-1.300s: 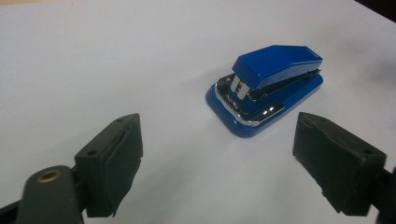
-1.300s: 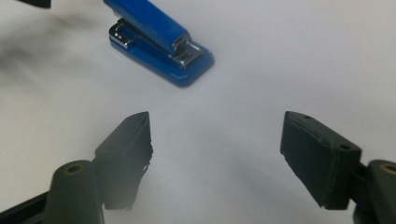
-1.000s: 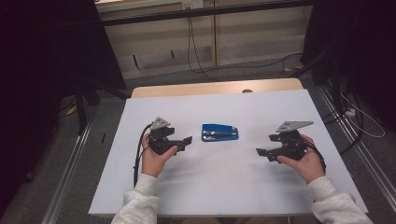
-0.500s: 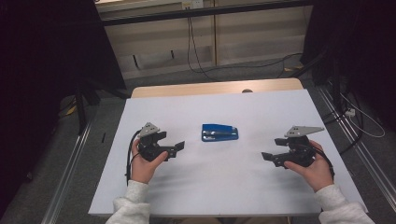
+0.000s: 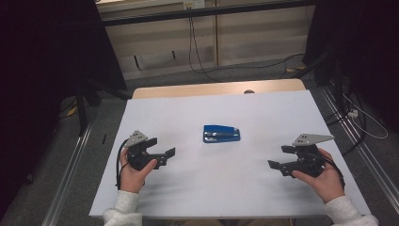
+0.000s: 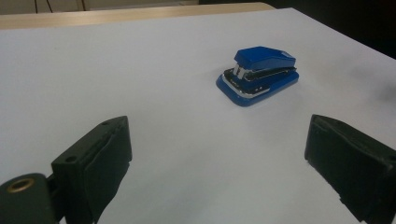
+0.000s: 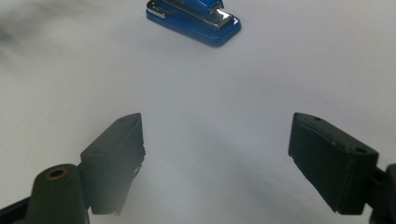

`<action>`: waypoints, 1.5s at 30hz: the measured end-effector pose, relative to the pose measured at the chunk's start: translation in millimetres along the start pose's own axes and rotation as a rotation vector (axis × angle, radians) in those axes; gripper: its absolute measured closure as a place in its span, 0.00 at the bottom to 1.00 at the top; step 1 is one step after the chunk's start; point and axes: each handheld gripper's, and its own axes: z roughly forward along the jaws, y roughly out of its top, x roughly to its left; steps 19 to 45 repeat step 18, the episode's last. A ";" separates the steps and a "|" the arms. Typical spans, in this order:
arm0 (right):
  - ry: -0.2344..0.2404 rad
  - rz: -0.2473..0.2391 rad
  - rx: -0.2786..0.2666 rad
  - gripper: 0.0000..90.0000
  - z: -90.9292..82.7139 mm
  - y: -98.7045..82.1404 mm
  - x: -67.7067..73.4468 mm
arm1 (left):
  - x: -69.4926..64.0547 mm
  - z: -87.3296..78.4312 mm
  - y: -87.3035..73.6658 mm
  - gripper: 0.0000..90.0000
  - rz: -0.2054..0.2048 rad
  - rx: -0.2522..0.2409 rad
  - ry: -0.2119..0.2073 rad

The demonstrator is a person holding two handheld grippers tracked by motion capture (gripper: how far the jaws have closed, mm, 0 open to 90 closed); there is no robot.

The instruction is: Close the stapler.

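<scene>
A closed blue stapler (image 5: pixel 221 133) lies flat between two grippers, jaws spread wide.

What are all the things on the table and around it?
stapler: one, blue with black and silver parts, lying near the middle of the table
table: one, white top with a wooden strip along the far edge
cables: several, dark, on the floor and wall behind the table
left gripper: one, black with a grey plate, held in the left hand, jaws open and empty
right gripper: one, black with a grey plate, held in the right hand, jaws open and empty
sleeves: two, white, at the near edge
</scene>
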 end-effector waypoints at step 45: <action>0.000 0.002 0.005 0.20 -6.6 -8.8 1.2 | 10.5 -30.1 -23.9 0.07 -0.013 0.013 0.021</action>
